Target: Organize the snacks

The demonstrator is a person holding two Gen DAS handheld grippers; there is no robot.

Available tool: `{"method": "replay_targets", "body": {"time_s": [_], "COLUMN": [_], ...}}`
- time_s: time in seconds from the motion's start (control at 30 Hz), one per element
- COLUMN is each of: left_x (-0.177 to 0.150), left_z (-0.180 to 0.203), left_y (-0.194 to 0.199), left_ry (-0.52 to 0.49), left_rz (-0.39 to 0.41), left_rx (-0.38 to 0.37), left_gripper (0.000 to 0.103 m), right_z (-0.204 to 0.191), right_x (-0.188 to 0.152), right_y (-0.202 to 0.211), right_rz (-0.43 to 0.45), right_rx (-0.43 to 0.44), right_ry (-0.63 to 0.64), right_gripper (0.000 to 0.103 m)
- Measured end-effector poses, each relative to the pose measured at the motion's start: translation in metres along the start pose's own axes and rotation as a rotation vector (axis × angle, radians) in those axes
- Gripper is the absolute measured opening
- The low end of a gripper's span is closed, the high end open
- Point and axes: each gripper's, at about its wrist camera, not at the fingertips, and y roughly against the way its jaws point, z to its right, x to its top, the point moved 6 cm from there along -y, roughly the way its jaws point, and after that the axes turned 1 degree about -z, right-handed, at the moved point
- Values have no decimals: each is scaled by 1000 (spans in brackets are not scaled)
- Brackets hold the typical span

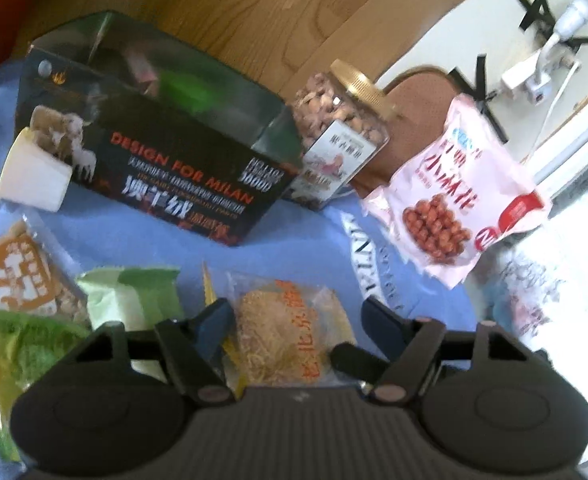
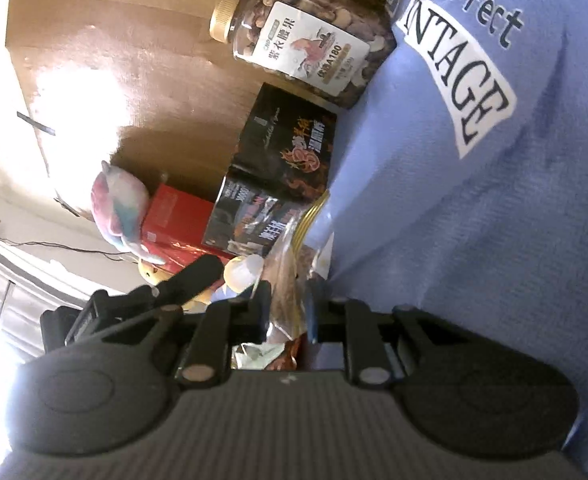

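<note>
A clear packet [image 2: 290, 280] is pinched edge-on in the right hand-held gripper [image 2: 288, 316], apparently for transfer toward the black box [image 1: 154, 152], while the left hand-held gripper [image 1: 294, 316] is spread around a noodle packet [image 1: 286, 332] before that box.

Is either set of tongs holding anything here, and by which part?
Right tongs: closed on a clear snack bag, gripped at its near edge. Left tongs: open around a noodle-snack packet, not gripping.
</note>
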Motion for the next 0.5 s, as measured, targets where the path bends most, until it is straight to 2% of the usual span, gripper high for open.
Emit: {"method": "replay_targets", "body": {"time_s": [0.13, 0.33, 0.4, 0.5], "left_x": [16, 71, 94, 121], "left_z": [13, 14, 5, -18], "left_y": [19, 50, 53, 42], "left_ry": [-26, -46, -45, -22], "left_rz": [68, 202, 237, 254], "left_rx": [-60, -76, -54, 0], "left_gripper": [73, 73, 73, 76], "right_z": [-21, -102, -124, -137], "right_x": [5, 36, 47, 62], "right_y": [7, -13, -33, -74], "right_rz": [28, 66, 72, 72], "right_rx": [33, 56, 39, -53], "right_ry": [44, 279, 369, 487], "right_gripper": [20, 20, 20, 20]}}
